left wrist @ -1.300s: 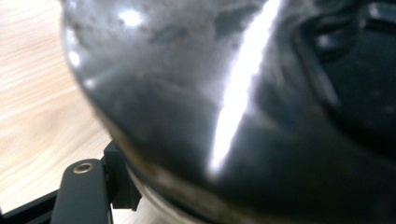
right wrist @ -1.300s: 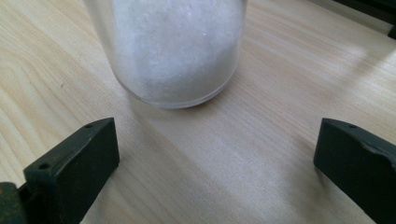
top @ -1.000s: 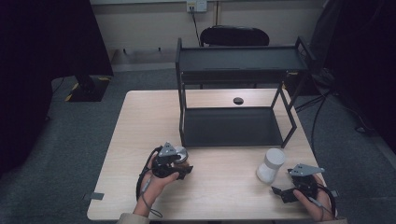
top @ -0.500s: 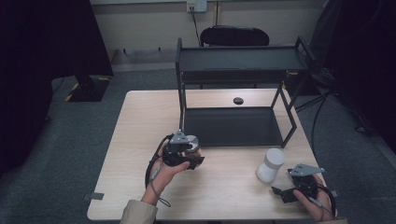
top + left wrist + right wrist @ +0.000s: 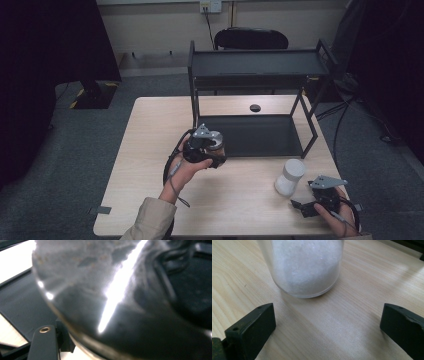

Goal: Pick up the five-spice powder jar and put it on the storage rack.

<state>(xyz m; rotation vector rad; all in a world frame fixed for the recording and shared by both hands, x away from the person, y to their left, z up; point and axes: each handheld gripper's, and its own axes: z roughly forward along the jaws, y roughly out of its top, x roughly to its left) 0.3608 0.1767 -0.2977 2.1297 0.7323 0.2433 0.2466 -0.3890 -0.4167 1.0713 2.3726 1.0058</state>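
A: What is the left hand-held gripper [image 5: 216, 156] doing?
B: It's squeezed tight on a jar [image 5: 105, 290], above the table [image 5: 150, 130] by the black shelf [image 5: 250, 135].
A: Next?
B: Probably set it inside. The right hand-held gripper [image 5: 327, 327] waits wide open near the white jar [image 5: 304, 267].

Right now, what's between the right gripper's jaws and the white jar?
Nothing: the right gripper view shows bare wooden table between the open right gripper and the white jar.

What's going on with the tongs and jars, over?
Left tongs shut on dark jar, lifted by shelf. Right tongs open, facing white jar. Nothing between.
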